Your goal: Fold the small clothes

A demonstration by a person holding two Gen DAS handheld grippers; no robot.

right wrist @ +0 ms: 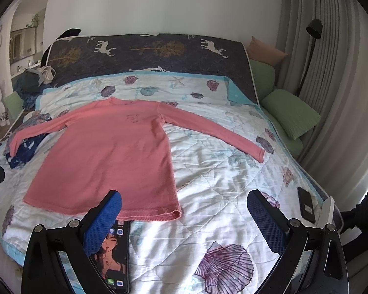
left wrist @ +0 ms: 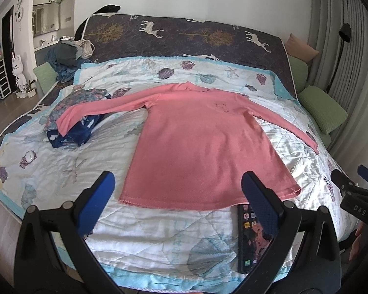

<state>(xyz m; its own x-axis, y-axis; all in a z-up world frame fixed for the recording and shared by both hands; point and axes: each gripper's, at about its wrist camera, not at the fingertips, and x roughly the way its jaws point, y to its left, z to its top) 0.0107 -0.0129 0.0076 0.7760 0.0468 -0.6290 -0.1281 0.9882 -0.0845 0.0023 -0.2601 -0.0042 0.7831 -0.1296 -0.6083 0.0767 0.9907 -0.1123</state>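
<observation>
A pink long-sleeved top (left wrist: 203, 142) (right wrist: 110, 152) lies flat on the bed, hem toward me and both sleeves spread out. Its left sleeve cuff (left wrist: 63, 122) rests on a stack of folded dark blue and patterned clothes (left wrist: 78, 115) (right wrist: 24, 152). My left gripper (left wrist: 179, 186) hovers open just before the hem, nothing between its fingers. My right gripper (right wrist: 184, 203) is open too, above the quilt by the hem's right corner, and it shows at the right edge of the left wrist view (left wrist: 350, 183).
A lit phone (left wrist: 250, 240) (right wrist: 115, 254) lies on the quilt just in front of the hem. A second dark phone (right wrist: 306, 205) sits at the bed's right edge. Green pillows (right wrist: 292, 112) line the right side; a clothes pile (left wrist: 66, 56) sits at the back left.
</observation>
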